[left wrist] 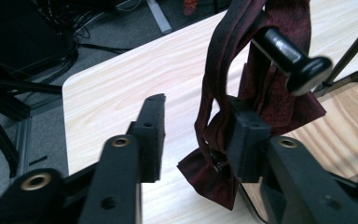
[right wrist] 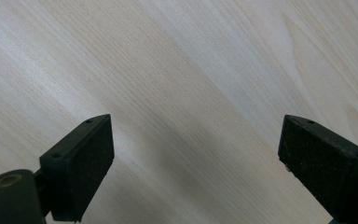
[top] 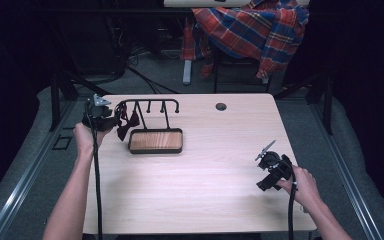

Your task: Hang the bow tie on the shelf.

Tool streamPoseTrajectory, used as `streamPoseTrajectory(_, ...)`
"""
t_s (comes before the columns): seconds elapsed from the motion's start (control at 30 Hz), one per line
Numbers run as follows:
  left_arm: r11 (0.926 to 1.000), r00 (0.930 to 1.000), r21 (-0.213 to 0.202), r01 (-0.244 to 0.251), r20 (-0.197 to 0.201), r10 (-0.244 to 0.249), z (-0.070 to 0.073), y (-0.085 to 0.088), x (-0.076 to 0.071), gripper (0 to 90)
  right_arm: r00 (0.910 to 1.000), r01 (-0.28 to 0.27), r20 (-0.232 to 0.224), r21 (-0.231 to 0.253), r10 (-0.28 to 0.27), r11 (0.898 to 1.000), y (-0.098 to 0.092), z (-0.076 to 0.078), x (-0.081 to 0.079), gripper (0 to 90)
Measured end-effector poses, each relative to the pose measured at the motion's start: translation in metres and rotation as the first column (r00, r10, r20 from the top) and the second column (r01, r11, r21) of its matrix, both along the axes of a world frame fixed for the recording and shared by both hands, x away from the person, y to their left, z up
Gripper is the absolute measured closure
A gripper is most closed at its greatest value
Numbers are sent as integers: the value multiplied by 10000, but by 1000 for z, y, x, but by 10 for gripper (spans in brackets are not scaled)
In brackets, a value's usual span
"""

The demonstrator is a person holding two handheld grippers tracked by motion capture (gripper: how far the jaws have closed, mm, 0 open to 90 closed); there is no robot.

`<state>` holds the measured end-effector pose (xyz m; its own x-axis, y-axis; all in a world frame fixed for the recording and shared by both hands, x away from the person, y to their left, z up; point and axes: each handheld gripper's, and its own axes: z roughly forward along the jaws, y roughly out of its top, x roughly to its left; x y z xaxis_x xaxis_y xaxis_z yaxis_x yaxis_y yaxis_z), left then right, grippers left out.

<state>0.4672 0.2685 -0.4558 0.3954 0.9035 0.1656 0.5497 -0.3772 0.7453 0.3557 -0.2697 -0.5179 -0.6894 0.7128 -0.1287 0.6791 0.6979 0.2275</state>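
Tongs of the left gripper [left wrist: 193, 126] stand apart beside the dark red bow tie [left wrist: 265, 100] hanging on the rack [top: 147, 106]; right gripper [right wrist: 196, 163] gapes wide over bare table [right wrist: 191, 70].

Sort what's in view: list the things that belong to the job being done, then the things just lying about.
In the job:
- dark red bow tie, hanging on a peg
- black hook stand with its wooden tray
- left gripper, open beside the bow tie

Lying about:
- plaid shirt on the chair behind the table
- right gripper, open over bare table
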Motion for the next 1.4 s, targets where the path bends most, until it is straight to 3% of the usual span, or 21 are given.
streamPoseTrajectory(0.13,9999,9993,62,-118,-366,121,-2,2,-1,498,10000,-90,-25,-134,90,9999,0,2,0,101)
streamPoseTrajectory(0.2,9999,9975,94,-61,-700,67,-3,2,-1,423,9999,59,87,141,-60,9999,-1,1,-1,101)
streamPoseTrajectory(0.23,9999,9971,120,-106,-757,115,-3,2,-2,402,10000,-65,8,-190,65,9998,-2,3,0,100)
streamPoseTrajectory(0.27,9999,9962,53,-88,-865,92,-3,3,-2,351,10000,38,30,100,-38,9999,-2,1,0,100)
streamPoseTrajectory(0.53,9976,9952,-585,-371,-930,315,4,8,-13,191,9999,-23,108,65,23,10000,-1,3,-2,101)
streamPoseTrajectory(0.67,9957,9955,-749,-550,-815,489,11,6,-26,156,9999,4,119,105,-5,9999,-2,3,-2,100)
streamPoseTrajectory(0.7,9953,9952,-738,-624,-792,566,11,5,-29,156,9998,-178,-35,-139,177,9997,-2,5,-1,101)
streamPoseTrajectory(0.83,9900,9893,-862,-1115,-1036,1024,10,3,-41,149,9998,-185,-3,-114,185,9998,-2,5,-2,101)
streamPoseTrajectory(0.97,9884,9858,-855,-1252,-1228,1142,7,1,-54,135,9999,-82,144,-54,82,10000,-1,5,-3,101)
streamPoseTrajectory(1.03,9907,9855,-703,-1164,-1319,1065,6,-1,-62,128,9999,-58,142,89,56,9999,-1,3,-4,101)
streamPoseTrajectory(1.13,9933,9861,-508,-1034,-1356,957,3,-7,-73,126,9999,-109,87,-176,110,9998,0,3,-3,101)
streamPoseTrajectory(1.2,9938,9862,-497,-998,-1374,922,2,-10,-79,122,9999,-13,128,70,12,10000,-1,1,-3,102)
streamPoseTrajectory(1.4,9956,9858,-458,-821,-1503,744,-3,-19,-95,112,10000,-27,34,-34,27,10000,-4,2,-2,102)
